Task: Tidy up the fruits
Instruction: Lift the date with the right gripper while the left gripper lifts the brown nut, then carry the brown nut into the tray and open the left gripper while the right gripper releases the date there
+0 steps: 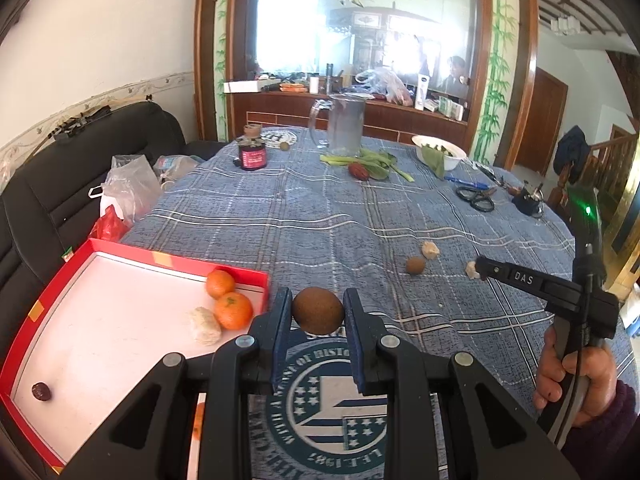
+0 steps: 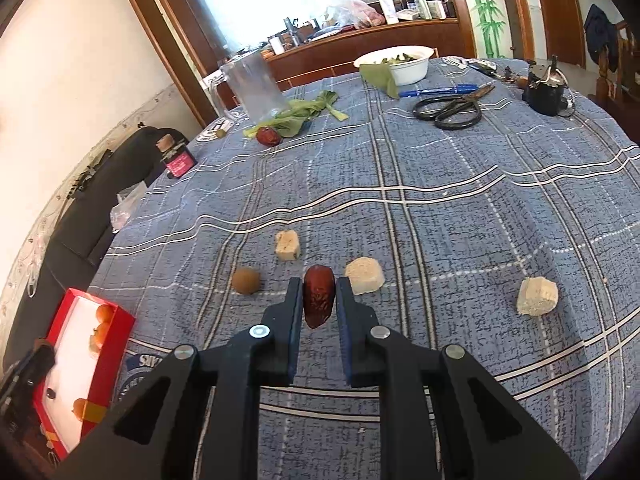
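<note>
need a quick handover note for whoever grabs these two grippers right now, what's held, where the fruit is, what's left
Left gripper: shut on a brown kiwi, beside the red box.
Right gripper: shut on a red date, above the blue plaid tablecloth.
Done: in the box are two oranges, a pale chunk and a dark date; the right view shows a third orange too.
Left: box both held fruits, then the small kiwi on the cloth and the far date by the greens. Three pale chunks remain loose; I can't tell what they are.
</note>
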The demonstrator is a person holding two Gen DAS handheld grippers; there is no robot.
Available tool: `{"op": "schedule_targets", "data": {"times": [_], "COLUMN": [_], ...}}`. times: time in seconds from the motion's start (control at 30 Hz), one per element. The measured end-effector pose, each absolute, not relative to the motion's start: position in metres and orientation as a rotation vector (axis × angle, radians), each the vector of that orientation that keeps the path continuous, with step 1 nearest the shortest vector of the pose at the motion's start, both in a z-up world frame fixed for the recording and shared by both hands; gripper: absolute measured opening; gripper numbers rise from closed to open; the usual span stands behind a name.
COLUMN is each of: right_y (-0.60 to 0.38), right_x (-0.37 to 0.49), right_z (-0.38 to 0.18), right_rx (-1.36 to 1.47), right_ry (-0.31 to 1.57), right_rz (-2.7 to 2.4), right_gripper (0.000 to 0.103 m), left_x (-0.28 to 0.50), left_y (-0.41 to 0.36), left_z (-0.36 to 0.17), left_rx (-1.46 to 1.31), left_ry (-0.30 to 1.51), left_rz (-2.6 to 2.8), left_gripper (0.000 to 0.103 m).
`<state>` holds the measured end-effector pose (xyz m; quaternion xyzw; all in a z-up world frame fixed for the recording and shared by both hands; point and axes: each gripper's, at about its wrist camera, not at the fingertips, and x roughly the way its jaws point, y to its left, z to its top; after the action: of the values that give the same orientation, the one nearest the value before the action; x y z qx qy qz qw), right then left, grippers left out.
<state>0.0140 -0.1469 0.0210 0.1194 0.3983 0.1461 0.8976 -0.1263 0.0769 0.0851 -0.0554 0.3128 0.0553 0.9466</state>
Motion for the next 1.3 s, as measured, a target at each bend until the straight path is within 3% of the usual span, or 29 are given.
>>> {"op": "schedule_targets", "data": {"times": [0.37,0.8,1.3], "right_y": [-0.131,0.04,0.136], "right_x": [0.008,-0.05,-0.088], "right_z": [0.031,0.085,0.047], "right_rx": [0.232,0.138,0.009], "right_ry": [0.801,0.76,0.919], "right_rz": [0.265,0.677,0.83], "right_gripper": [0.018,0.019,0.019], "left_x": [-0.152,-0.177,-0.192], "left_y": [0.129,0.196,0.238], "left_z": [0.095,0.085,0.06], "left_rx": [-0.164,-0.22,-0.223], "left_ry": [0.594,0.592,0.66], "left_rz": [0.176,0.32,0.438], "left_gripper": [0.025,0.025,0.025]}}
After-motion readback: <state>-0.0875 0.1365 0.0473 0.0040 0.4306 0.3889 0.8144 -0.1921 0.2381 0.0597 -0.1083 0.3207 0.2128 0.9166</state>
